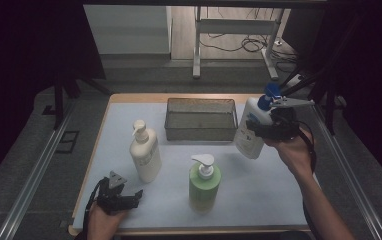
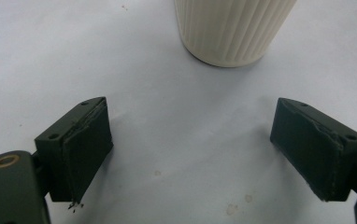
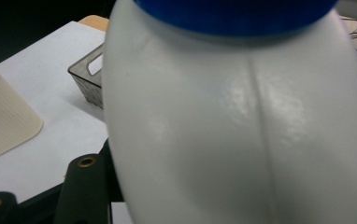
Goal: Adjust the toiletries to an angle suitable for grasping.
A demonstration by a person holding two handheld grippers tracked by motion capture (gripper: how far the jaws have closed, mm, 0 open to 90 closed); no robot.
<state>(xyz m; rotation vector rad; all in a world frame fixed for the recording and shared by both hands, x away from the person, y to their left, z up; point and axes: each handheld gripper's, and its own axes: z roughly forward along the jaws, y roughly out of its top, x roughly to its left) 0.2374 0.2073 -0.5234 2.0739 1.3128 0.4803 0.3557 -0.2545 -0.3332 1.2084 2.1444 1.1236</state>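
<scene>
The right gripper (image 1: 255, 126) pinches a white bottle (image 1: 250, 131) with a blue pump top, holding it tilted in the air above the right side of the table (image 1: 274, 190), just right of the wire basket (image 1: 201, 119) that sits at the far middle. In the right gripper view the white bottle (image 3: 242, 121) sits between the jaws with its blue top at the upper edge. The left gripper (image 1: 129, 196) rests low at the near left corner, its jaws spread wide with nothing between them; the cream bottle (image 1: 145, 151) stands just beyond it. A green bottle (image 1: 204, 181) stands upright at the near middle, well apart from both grippers.
</scene>
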